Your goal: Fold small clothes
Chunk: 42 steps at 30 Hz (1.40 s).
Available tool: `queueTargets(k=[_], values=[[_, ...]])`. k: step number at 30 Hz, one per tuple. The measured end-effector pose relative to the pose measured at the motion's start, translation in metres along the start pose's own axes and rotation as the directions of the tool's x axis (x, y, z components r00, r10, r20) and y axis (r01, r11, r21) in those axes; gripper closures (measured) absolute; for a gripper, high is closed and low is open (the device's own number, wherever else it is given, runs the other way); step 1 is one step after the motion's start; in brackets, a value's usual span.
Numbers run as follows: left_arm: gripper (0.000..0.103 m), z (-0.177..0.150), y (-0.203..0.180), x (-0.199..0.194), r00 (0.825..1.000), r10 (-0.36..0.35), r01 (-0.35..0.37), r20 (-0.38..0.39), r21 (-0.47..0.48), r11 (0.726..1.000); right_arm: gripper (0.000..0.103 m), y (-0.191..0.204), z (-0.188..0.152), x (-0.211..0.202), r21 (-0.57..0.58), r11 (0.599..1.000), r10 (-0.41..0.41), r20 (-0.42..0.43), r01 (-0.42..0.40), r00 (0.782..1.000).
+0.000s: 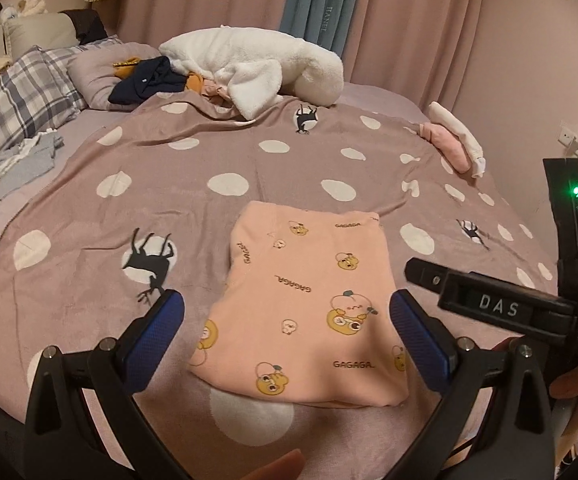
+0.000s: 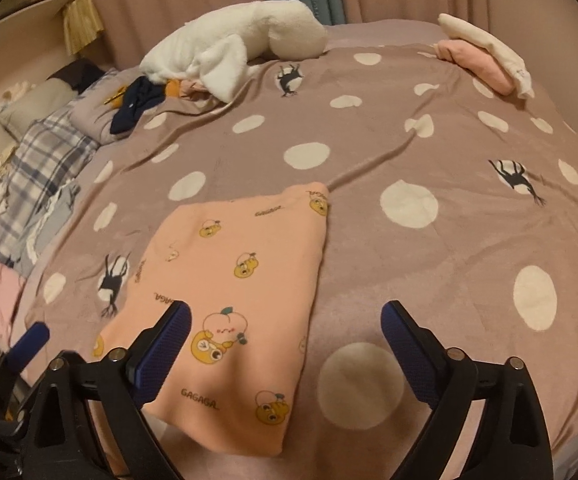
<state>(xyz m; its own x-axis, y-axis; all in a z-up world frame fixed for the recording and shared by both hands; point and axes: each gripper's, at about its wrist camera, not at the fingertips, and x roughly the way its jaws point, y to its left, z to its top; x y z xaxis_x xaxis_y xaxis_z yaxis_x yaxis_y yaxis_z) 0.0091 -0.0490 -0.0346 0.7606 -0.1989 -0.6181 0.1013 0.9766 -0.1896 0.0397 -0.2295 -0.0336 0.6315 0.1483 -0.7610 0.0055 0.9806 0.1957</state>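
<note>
Both your grippers stood wide and released, nothing between the jaws. Your left gripper [image 1: 285, 320] hung over the near half of one pink garment [image 1: 305, 308], its blue pads to either side and clear of the cloth. Your right gripper [image 2: 285, 332] pointed at the garment's right edge: its left pad sat over the cloth, its right pad over bare blanket [image 2: 429, 152].

The garment lay just ahead of both grippers, flat and folded into a neat rectangle on the dotted blanket.

The fold looked finished, or one fold short. To do this step well, you would pinch the two near corners evenly, lift only the cloth and not the blanket, and lay the edge square on the far edge; or carry it flat to the stack.

Counted: one pink garment in hand. Far ahead to the right, one stack [image 1: 455, 142] of two folded pieces, pink and cream. Far ahead to the left, one heap [image 1: 161, 80] of unfolded clothes beside one white fleece [image 1: 249, 60].
</note>
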Motion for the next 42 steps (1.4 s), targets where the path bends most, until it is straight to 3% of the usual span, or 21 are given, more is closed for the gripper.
queueTargets(k=[11,21,27,42], values=[[0.0,-0.004,0.005,-0.019,0.998,0.05,-0.05,0.041,-0.004,0.999,0.002,0.013,-0.005,-0.009,-0.065,0.998,-0.018,0.027,0.02,0.999],[0.0,-0.004,-0.002,-0.021,0.995,0.084,-0.086,0.061,0.041,0.995,0.002,0.006,-0.008,-0.005,-0.004,1.0,-0.029,0.005,0.029,1.0],[0.0,-0.003,0.001,-0.019,0.995,0.082,-0.084,0.054,0.033,0.996,0.002,0.01,-0.009,0.002,-0.032,0.996,-0.082,-0.01,0.082,0.997],[0.0,-0.005,-0.003,-0.016,0.992,0.114,-0.116,0.045,0.051,0.992,0.002,0.016,-0.011,0.005,-0.071,0.99,-0.12,-0.019,0.119,0.993]])
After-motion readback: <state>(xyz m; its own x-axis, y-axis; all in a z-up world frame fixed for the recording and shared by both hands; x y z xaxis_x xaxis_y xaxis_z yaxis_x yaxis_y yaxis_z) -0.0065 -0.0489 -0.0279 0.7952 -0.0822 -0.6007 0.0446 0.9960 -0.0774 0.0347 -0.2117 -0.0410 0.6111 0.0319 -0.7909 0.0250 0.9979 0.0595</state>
